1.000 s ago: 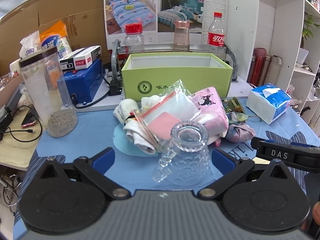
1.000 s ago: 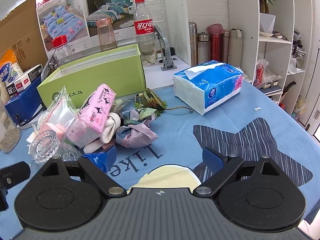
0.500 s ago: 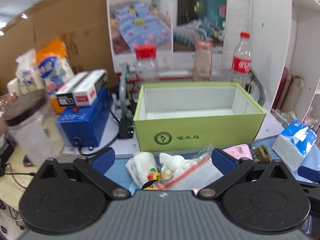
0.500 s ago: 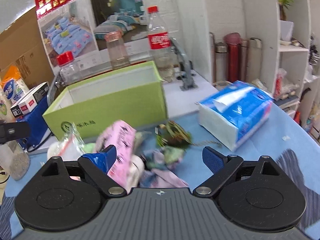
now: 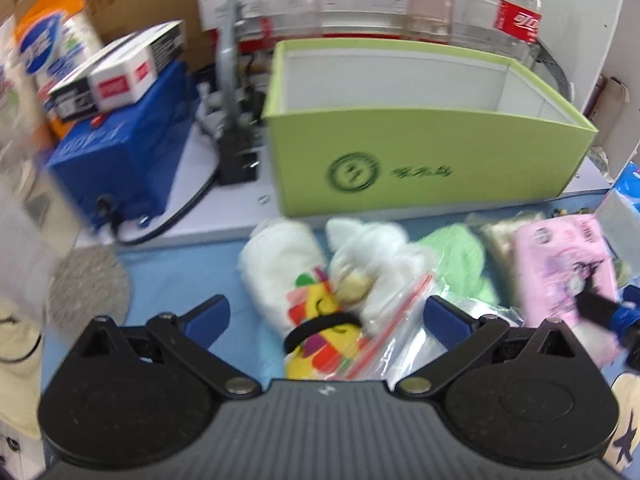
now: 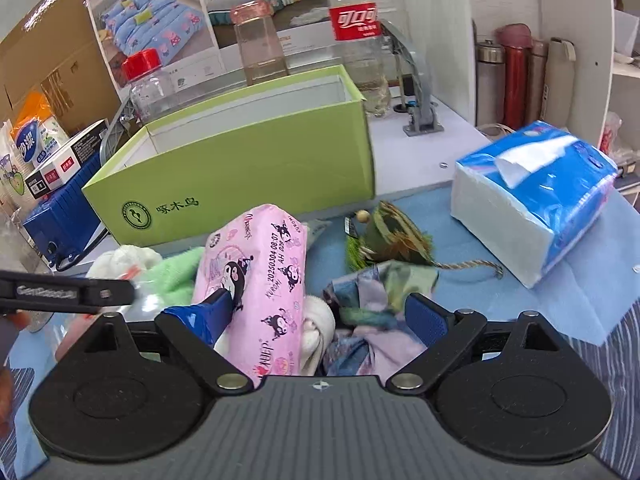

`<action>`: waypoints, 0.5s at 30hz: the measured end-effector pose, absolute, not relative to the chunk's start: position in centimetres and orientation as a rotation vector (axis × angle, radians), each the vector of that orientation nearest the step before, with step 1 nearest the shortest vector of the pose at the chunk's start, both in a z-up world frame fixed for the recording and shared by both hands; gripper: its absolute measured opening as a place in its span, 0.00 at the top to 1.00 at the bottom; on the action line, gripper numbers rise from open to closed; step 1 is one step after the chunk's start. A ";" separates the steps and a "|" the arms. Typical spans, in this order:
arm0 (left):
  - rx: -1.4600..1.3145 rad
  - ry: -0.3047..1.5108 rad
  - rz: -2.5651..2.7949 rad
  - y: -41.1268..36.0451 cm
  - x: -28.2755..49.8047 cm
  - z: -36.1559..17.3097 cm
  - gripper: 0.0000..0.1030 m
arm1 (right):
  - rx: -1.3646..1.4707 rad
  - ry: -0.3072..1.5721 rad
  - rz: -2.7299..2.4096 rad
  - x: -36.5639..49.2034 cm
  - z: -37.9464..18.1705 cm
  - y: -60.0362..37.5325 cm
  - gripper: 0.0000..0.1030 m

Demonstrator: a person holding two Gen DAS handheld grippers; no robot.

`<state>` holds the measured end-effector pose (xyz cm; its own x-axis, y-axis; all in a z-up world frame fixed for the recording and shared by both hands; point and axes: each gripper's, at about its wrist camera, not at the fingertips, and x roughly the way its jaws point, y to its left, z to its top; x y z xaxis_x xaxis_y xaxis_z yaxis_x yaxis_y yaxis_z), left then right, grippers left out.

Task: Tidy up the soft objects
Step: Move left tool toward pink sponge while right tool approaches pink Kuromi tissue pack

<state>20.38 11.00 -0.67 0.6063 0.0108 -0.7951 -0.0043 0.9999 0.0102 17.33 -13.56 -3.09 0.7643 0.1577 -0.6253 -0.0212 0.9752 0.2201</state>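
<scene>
Both claws spread, holding nothing. Left claw [image 5: 326, 314] over the white sock [image 5: 280, 264] and zip bag [image 5: 394, 320]; right claw [image 6: 318, 312] straddling the pink Kuromi tissue pack [image 6: 260, 280]. Soft pile on worktop beside the empty green box [image 6: 248, 160], probably the bin; logo text blurred. Bottle label [image 6: 354, 22] reads 可口可乐.

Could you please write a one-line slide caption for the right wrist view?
Open right gripper poised over a pink cartoon-print tissue pack and crumpled patterned cloth, before an open green cardboard box.
</scene>
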 end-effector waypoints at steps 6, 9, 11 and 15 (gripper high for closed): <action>0.074 0.896 0.219 14.8 16.0 -1.1 0.01 | 0.191 0.670 -0.026 14.5 -2.8 -16.2 0.22; 0.149 0.819 0.395 15.1 13.6 0.0 0.01 | 0.169 0.625 -0.110 12.8 -1.9 -17.0 0.22; 0.081 0.775 0.341 15.2 12.5 1.5 0.01 | 0.183 0.591 -0.086 12.4 -1.1 -17.1 0.22; -0.005 0.814 0.115 13.6 13.4 1.7 0.00 | 0.189 0.593 0.017 13.5 -0.7 -15.1 0.22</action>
